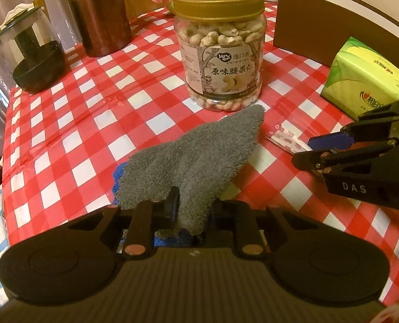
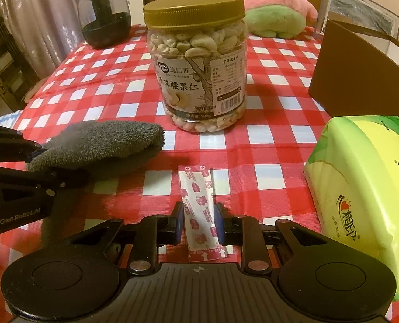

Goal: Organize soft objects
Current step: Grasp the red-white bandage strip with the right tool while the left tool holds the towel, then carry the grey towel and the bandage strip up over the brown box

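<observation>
grey towel (image 1: 188,158) being gripped by the left gripper (image 1: 192,210), bunched and lifting off the checked tablecloth (image 1: 78,134) just in front of the cashew jar (image 1: 218,53).

right gripper (image 2: 200,215) is straddling a small plaster packet (image 2: 199,204), jaws narrowed at its edges but i cannot tell whether they are pressing. likely the pick-up step is underway; next, the towel is needing carrying somewhere tidy, perhaps the brown box (image 2: 361,75).

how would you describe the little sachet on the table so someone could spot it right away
Start at the big cashew jar on the red checked tablecloth. In front of it, between the grey cloth and green tissue pack, lies the sachet: the only flat, narrow white packet, printed with red fruit.
</observation>
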The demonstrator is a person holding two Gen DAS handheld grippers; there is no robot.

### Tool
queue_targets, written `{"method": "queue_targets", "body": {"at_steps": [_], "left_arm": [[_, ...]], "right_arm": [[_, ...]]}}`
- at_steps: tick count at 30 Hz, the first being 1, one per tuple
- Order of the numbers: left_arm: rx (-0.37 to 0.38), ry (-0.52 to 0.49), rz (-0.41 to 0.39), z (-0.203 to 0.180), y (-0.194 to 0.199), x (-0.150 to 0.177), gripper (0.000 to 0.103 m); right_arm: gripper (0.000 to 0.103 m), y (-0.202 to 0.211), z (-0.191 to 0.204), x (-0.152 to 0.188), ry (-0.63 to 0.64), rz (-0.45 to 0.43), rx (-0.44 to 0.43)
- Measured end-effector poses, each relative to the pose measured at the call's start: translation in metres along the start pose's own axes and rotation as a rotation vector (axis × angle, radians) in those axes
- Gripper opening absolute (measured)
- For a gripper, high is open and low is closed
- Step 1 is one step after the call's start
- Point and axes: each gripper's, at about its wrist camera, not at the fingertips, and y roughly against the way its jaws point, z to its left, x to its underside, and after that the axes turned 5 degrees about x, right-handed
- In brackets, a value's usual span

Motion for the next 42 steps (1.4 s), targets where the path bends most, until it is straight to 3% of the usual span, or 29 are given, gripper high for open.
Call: {"method": "queue_targets", "body": {"at_steps": [21, 42], "left_arm": [[0.036, -0.019, -0.015, -0.008, 0.026, 0.018, 0.017], [0.217, -0.136, -0.063, -0.04, 0.065, 0.02, 0.016]], "right_arm": [[0.021, 0.048, -0.008, 0.019, -0.112, -0.029, -0.032], [0.021, 0.12, -0.025, 0.06, -0.288, -0.068, 0.057]]}}
